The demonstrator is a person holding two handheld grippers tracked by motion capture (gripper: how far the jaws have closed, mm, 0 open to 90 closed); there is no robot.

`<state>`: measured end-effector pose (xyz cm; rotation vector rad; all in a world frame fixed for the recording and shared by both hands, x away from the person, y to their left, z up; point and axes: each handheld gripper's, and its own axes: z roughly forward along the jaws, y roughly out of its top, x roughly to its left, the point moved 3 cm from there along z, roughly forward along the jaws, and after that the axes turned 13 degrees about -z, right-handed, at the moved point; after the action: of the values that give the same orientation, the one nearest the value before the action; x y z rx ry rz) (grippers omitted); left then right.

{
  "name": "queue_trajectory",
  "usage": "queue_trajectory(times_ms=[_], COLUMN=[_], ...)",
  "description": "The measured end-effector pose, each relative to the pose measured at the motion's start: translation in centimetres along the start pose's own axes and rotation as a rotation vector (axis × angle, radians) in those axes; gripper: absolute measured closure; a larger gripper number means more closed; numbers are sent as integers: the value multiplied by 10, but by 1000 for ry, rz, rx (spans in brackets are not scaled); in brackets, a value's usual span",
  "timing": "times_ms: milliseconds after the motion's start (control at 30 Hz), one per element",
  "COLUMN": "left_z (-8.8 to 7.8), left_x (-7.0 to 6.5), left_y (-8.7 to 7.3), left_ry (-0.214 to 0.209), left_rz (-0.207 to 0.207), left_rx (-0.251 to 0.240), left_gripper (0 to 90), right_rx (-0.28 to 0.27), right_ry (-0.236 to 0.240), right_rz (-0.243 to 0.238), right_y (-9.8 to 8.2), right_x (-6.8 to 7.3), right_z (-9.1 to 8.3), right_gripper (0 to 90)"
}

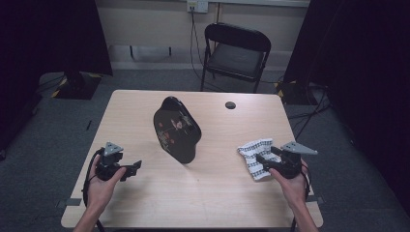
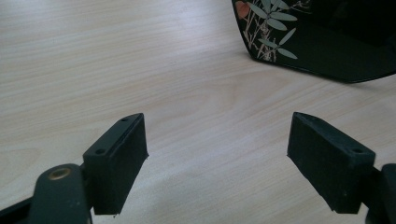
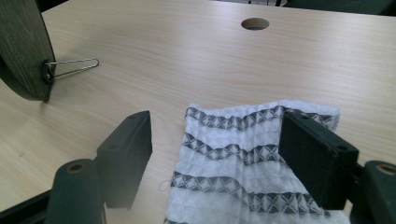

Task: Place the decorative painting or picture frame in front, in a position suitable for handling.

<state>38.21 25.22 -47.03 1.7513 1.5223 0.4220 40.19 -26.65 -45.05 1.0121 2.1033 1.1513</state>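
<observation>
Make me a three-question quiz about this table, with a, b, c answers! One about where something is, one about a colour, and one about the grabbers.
1. Where does the cloth lie?
a) by the right gripper
b) on the chair
c) under the plate

2. What colour is the standing plate?
a) white
b) black with a leaf pattern
c) plain red

3. How do the left gripper's jaws stand?
a) shut on the plate
b) shut on the cloth
c) open, with nothing between them

Answers: 1 a, the striped cloth lies under the right gripper's open jaws. 2 b, the left gripper view shows pale leaves on black. 3 c, bare table shows between them.
</observation>
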Motion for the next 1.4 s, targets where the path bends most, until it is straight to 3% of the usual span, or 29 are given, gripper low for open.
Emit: queue_trajectory(times_ms=[533, 733, 867, 900, 1067, 1400], left_z=[7, 3, 0, -2, -1, 1], left_x=[-3, -6, -8, -8, -8, -12], left_y=[-1, -2, -5, -5, -6, -7], left_ry=[-12, -42, -51, -44, -46, -46], left_rz=[32, 22, 40, 37, 43, 77], left_rx=[30, 13, 10, 0, 10, 22], left_gripper=[178, 166, 164, 164, 165, 167], right_rx=[2, -5, 5, 9, 4, -27], right_ry=[77, 123, 145, 164, 214, 294], right_rz=[-65, -73, -104, -117, -148, -172], right_y=[10, 16, 20, 23, 31, 52], right_x=[23, 34, 46, 55, 76, 100], right_z=[16, 24, 27, 29, 37, 52], right_gripper=[270, 243, 249, 256, 285, 344])
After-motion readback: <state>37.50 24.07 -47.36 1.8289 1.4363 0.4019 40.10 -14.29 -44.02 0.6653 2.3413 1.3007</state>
